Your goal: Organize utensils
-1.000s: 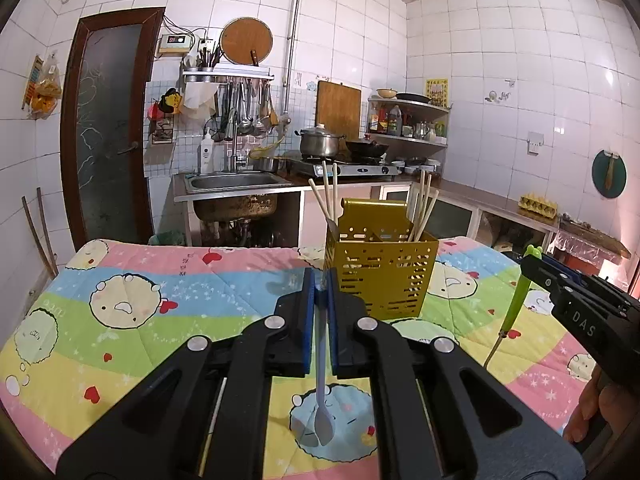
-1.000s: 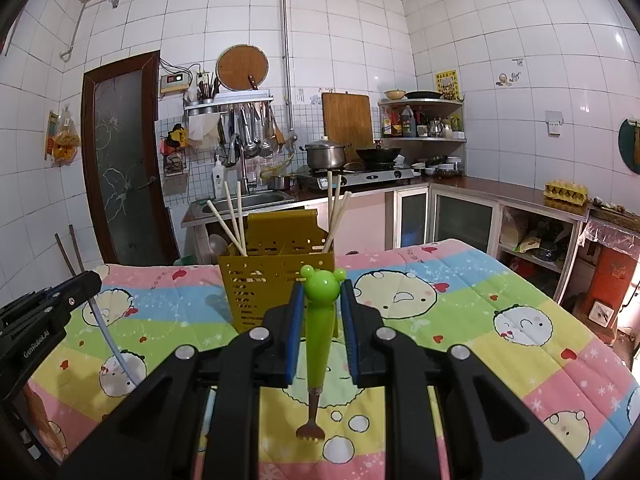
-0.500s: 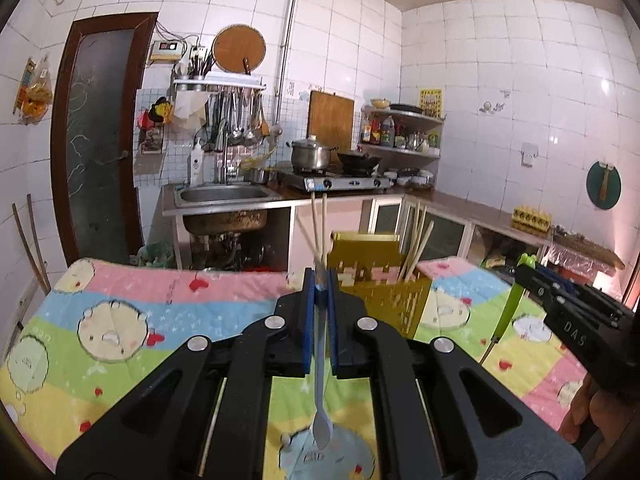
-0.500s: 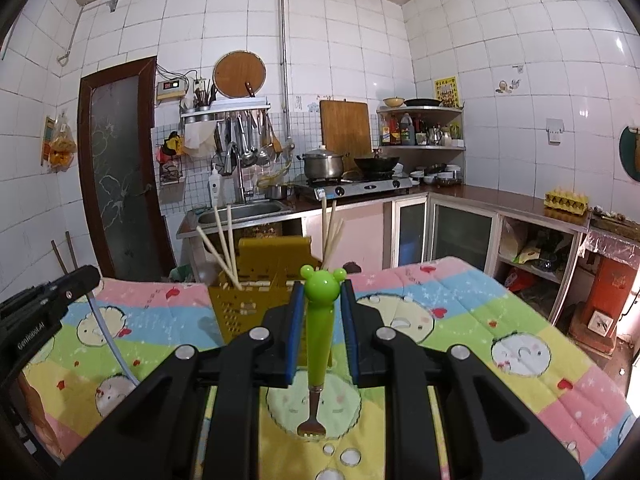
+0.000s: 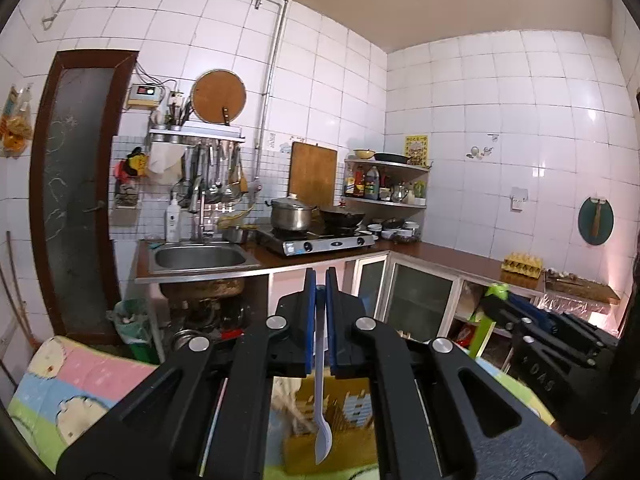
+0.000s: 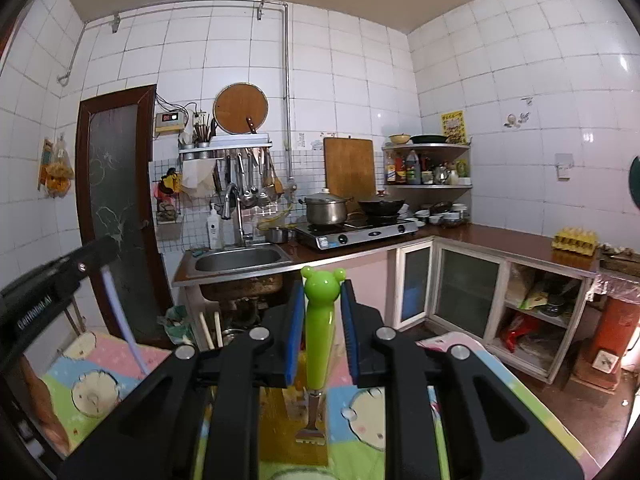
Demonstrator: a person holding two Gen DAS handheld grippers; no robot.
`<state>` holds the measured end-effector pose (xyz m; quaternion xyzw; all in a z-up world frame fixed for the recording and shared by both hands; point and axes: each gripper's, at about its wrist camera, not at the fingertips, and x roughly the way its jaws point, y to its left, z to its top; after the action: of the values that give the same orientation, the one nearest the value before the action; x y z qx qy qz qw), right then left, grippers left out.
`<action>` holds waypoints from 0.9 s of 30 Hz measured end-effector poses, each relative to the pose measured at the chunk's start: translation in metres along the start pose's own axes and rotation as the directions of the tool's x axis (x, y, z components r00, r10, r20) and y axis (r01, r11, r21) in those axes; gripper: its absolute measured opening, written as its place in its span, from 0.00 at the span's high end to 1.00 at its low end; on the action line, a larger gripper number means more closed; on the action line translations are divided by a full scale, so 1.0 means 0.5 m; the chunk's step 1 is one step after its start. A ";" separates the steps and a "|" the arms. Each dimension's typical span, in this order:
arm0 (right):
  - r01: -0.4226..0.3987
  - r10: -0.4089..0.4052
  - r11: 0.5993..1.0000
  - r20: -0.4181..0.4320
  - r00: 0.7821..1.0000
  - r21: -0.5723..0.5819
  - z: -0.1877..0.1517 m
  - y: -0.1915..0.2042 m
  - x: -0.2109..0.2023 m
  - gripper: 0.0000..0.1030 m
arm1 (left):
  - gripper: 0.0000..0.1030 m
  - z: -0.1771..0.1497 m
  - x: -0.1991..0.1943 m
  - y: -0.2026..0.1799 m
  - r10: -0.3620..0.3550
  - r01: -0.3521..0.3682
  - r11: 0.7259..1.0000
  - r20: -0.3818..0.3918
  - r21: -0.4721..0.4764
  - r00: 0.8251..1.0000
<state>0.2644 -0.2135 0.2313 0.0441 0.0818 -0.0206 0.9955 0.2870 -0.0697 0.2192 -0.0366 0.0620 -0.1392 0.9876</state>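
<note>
Blue pads on our left tongs (image 5: 320, 292) are pressed together on the thin handle of a pale blue spoon (image 5: 322, 420). The spoon hangs straight down, with its bowl at the bottom middle of the left picture. Right behind the bowl we see the yellow holder (image 5: 340, 404) with slots in its side. It stands on the desk, which is covered by a cloth (image 5: 76, 384) with pink, blue and green stripes and round cartoon faces.

Our right tongs (image 6: 320, 300) are clamped on a fork (image 6: 318, 340) with a fat green handle. The top of the handle looks like a little frog head and sticks up above the pads. The metal prongs point down at the bottom middle of the right picture, above the yellow holder (image 6: 280, 404), which is mostly hidden by the black tongs.

In the left picture the right tongs and the green fork show at the right edge. In the right picture the left tongs and the spoon's handle show at the left edge.

Behind it all is a white tiled kitchen with a sink (image 6: 240, 260) and a stove (image 6: 356, 232).
</note>
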 end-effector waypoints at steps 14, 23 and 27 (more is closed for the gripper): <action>-0.027 0.029 1.000 -0.206 0.978 0.011 -0.108 -0.018 0.209 0.82 | 0.97 -0.126 0.201 0.028 0.001 -0.005 1.000 -0.150 -0.029 0.989; -0.015 0.018 1.000 -0.313 0.950 0.012 -0.165 -0.031 0.230 0.49 | 0.52 -0.178 0.173 0.100 0.063 -0.076 0.996 -0.286 -0.036 0.956; 0.006 -0.003 1.000 -0.300 0.954 0.009 -0.162 -0.041 0.191 0.46 | 0.41 -0.202 0.140 0.113 0.070 -0.091 0.995 -0.343 -0.046 0.937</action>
<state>0.3444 -0.2296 0.1345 0.0514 0.2318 -0.0161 0.9713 0.3557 -0.0408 0.1064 -0.0397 0.2377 -0.1011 0.9652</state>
